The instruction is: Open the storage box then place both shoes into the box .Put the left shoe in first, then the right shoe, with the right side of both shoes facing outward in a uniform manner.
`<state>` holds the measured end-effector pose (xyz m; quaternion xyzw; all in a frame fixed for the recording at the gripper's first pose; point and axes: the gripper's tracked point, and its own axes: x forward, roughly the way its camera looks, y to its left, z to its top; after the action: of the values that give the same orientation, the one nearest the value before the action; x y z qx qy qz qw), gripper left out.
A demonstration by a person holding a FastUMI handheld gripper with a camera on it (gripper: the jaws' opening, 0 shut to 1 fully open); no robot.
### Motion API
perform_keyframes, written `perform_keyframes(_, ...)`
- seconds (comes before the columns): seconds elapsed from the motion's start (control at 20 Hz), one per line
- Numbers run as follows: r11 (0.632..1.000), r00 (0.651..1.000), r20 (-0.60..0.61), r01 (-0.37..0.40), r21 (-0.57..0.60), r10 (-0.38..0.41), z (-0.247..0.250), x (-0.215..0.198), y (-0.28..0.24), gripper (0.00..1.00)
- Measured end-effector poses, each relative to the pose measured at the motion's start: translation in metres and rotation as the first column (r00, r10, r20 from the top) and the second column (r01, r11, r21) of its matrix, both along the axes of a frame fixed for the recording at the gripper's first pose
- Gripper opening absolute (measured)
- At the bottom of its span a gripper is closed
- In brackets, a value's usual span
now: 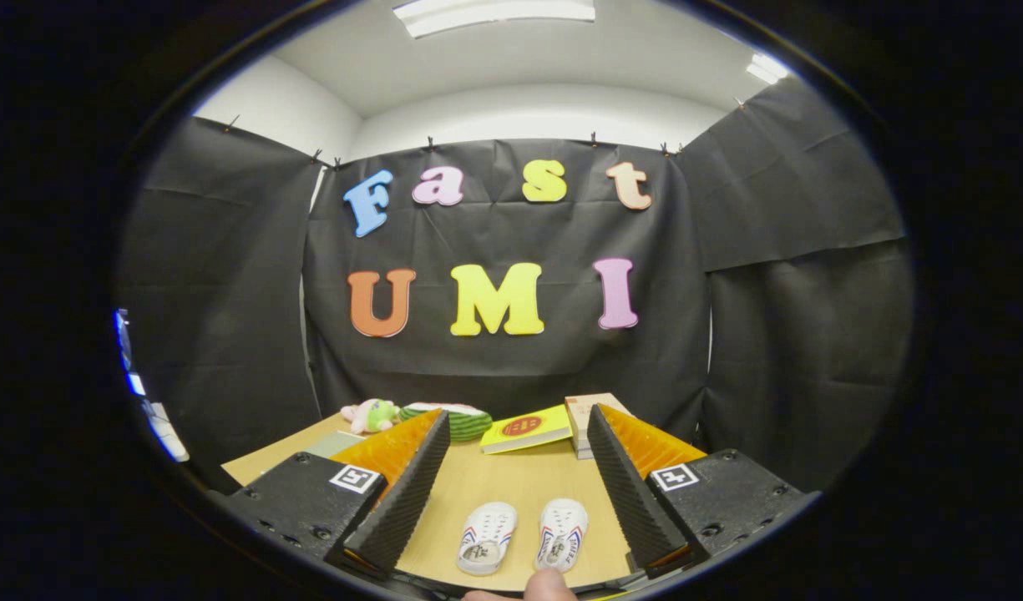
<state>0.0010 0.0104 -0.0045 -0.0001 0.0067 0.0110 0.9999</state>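
The gripper (511,476) is hovering with its fingers spread wide, gripping nothing. Between them, two small white shoes (524,536) with red and blue side stripes are lying side by side, soles up, on the wooden counter (511,484). Beyond the fingers, a yellow book (528,430) is resting.

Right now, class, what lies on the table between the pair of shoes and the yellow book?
Only bare wooden table lies between the shoes and the yellow book, seen between the open gripper fingers.
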Motion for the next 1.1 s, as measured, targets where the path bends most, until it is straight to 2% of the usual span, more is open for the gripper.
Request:
perform_keyframes(0.8, 0.997, 0.997, -0.044, -0.067, 0.037, 0.069, -0.017, 0.007, 0.013, 1.00)
perform_keyframes(1.1, 0.979, 0.984, -0.071, -0.154, 0.131, 0.164, -0.033, 0.017, 0.026, 1.00)
